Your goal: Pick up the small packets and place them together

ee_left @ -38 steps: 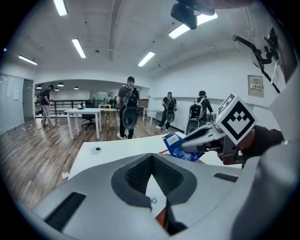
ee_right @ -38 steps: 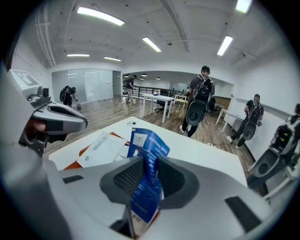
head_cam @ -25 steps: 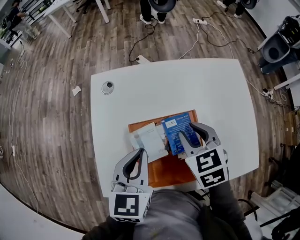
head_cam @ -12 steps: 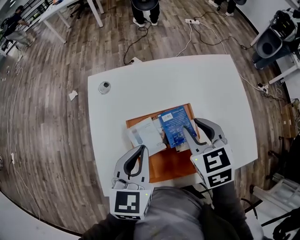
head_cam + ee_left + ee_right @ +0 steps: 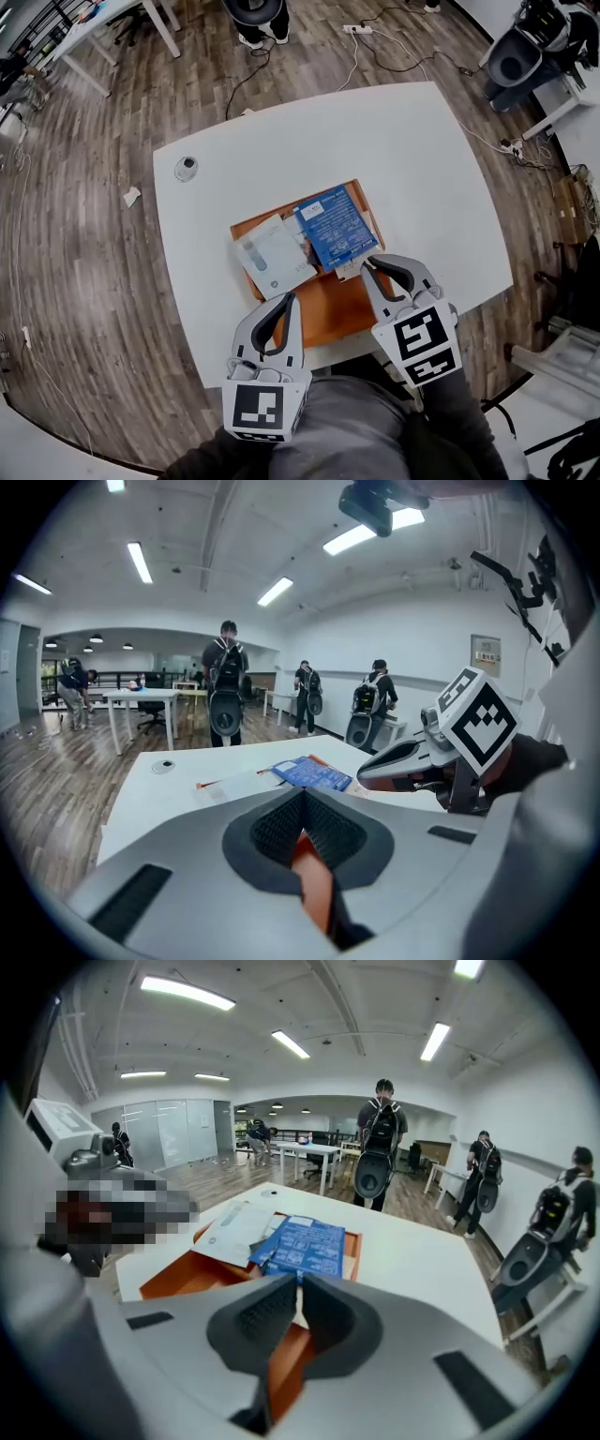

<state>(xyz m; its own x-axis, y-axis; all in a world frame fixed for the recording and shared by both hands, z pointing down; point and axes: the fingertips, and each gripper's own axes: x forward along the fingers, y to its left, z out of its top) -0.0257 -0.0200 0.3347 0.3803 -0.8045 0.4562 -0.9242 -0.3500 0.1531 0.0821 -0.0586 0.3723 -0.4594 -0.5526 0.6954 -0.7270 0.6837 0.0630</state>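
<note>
White small packet [image 5: 349,273] | pinched in just-closing right gripper [image 5: 367,266] | left gripper [image 5: 285,301] closed, empty

Floor was grey-brown wood planks [image 5: 84,234], with loose cables [image 5: 349,58] snaking over it to a power strip [image 5: 354,29], plus a crumpled scrap of paper [image 5: 131,196] lying just off the white counter [image 5: 422,187]. Another white table [image 5: 94,23] stood at the far left, a dark chair [image 5: 511,61] at the far right. Otherwise it was a big open office: white walls [image 5: 412,658], a framed notice [image 5: 486,654], glass partitions [image 5: 187,1133], and long ceiling strip lights [image 5: 187,993] all switched on.
</note>
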